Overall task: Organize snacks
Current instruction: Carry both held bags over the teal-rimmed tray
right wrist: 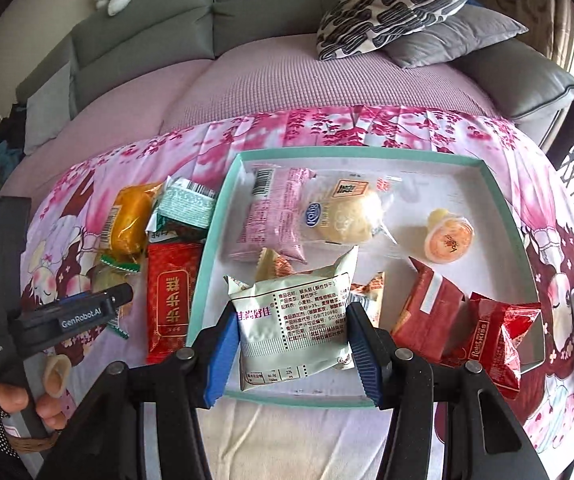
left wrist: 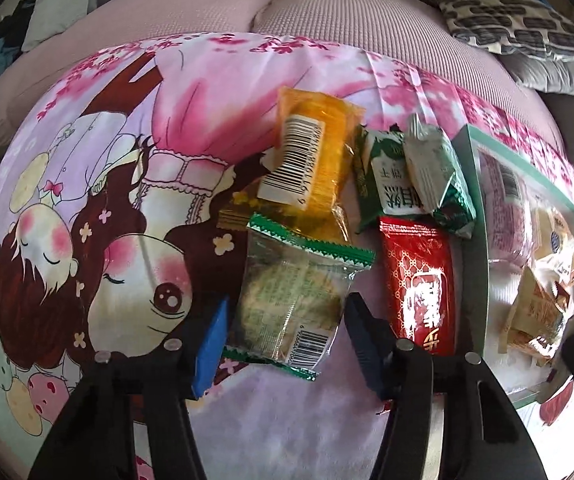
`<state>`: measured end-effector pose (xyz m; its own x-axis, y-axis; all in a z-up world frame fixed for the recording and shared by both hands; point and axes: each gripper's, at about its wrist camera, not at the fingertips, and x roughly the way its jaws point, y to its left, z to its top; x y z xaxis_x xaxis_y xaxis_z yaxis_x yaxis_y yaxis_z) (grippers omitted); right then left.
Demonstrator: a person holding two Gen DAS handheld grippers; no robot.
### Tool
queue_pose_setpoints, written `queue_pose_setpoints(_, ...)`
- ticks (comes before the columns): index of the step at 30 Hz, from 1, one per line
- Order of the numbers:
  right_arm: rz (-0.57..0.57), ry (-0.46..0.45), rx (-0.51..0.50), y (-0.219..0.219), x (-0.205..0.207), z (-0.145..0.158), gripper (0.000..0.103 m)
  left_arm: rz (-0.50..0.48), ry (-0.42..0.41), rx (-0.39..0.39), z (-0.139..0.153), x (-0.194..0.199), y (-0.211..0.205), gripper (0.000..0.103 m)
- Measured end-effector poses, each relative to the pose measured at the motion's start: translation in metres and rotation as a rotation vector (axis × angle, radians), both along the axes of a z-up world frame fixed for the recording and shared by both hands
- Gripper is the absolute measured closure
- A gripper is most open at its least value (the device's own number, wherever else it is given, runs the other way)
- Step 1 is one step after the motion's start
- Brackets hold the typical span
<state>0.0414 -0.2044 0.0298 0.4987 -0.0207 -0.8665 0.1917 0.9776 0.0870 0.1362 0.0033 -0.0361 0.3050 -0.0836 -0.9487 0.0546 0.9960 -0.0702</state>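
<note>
On the table's cartoon cloth [left wrist: 135, 200]: loose snacks lie left of a teal-rimmed tray [right wrist: 503, 208].
Left tongs [left wrist: 285, 330]: clamped on a clear green-edged packet [left wrist: 295, 300], near end of the loose pile.
Right tongs [right wrist: 293, 344]: clamped on a white biscuit packet [right wrist: 293, 320], over the tray's near edge.
Loose pile: orange packet [left wrist: 319, 152] farthest, green packets [left wrist: 411, 176] right of it, red packet [left wrist: 419, 284] nearest the tray.
Tray: pink packet [right wrist: 275, 212], round pastry [right wrist: 347, 216], jelly cup [right wrist: 449, 238], red packets [right wrist: 495, 340] at its near right.
Behind the table: sofa [right wrist: 287, 80] with a patterned cushion [right wrist: 391, 8].
</note>
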Motion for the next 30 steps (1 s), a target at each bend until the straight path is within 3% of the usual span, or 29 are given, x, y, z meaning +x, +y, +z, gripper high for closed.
queue_pose_setpoints(11,-0.010,-0.009,0.019,-0.005,-0.002,0.002,0.047,0.001,-0.018,0.011,0.003,0.002,0.000,0.052)
queue_pose_setpoints(20,-0.030,-0.038,0.037,-0.016,-0.005,0.012,0.047,0.006,-0.116,-0.024,0.046,-0.013,0.004,0.052)
queue_pose_setpoints(23,-0.055,-0.045,0.039,-0.027,-0.007,0.013,0.047,-0.038,-0.156,-0.051,0.059,-0.019,-0.010,0.052)
queue_pose_setpoints(30,-0.200,-0.060,0.039,-0.076,-0.020,0.019,0.047,-0.236,-0.209,-0.099,0.075,-0.039,-0.071,0.052)
